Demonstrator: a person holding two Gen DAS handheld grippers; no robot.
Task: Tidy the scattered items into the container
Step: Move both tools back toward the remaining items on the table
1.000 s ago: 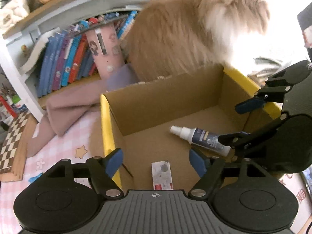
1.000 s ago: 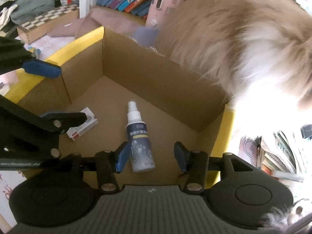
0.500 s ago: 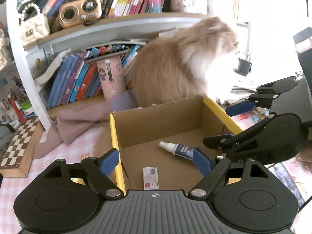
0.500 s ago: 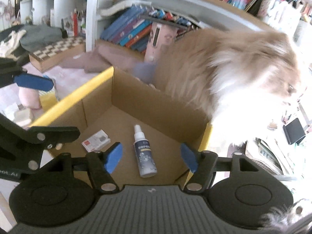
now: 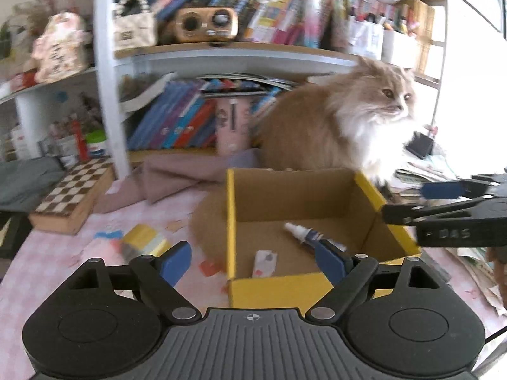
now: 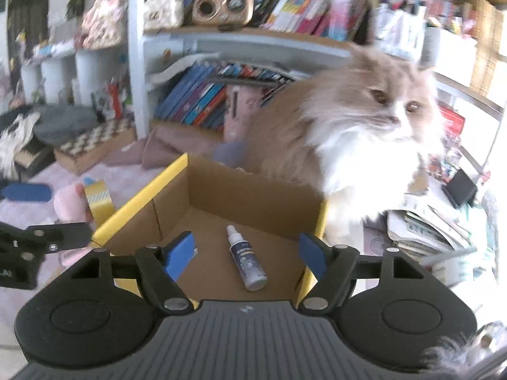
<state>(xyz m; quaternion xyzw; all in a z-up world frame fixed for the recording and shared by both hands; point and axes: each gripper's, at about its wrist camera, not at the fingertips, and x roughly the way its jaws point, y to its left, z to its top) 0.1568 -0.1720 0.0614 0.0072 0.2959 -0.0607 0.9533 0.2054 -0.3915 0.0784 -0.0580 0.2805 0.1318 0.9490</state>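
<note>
A cardboard box with yellow rim [image 5: 279,288] [image 6: 142,202] stands on the pink table. In it lie a white spray bottle with a dark label [image 5: 304,232] [image 6: 248,262] and a small white-and-red packet [image 5: 264,262]. My left gripper [image 5: 253,259] [image 6: 47,215] hovers in front of and above the box. Its jaws are opening and nothing is between them. My right gripper [image 6: 247,251] [image 5: 418,201] hangs over the box's near right side. Its jaws are also opening and hold nothing. A yellow striped pack [image 5: 144,242] [image 6: 98,196] lies on the table left of the box.
A fluffy cat [image 5: 342,126] [image 6: 348,133] sits right behind the box, facing the grippers. A chessboard case [image 5: 73,196] and a mauve cloth [image 5: 177,177] lie at back left before a bookshelf. Stacked papers [image 6: 421,224] fill the right side. A pink object [image 6: 68,204] sits by the yellow pack.
Both grippers have drawn back and upward out of the box, and their jaws have widened. The bottle and packet stay on the box floor. The cat has turned its head toward the grippers.
</note>
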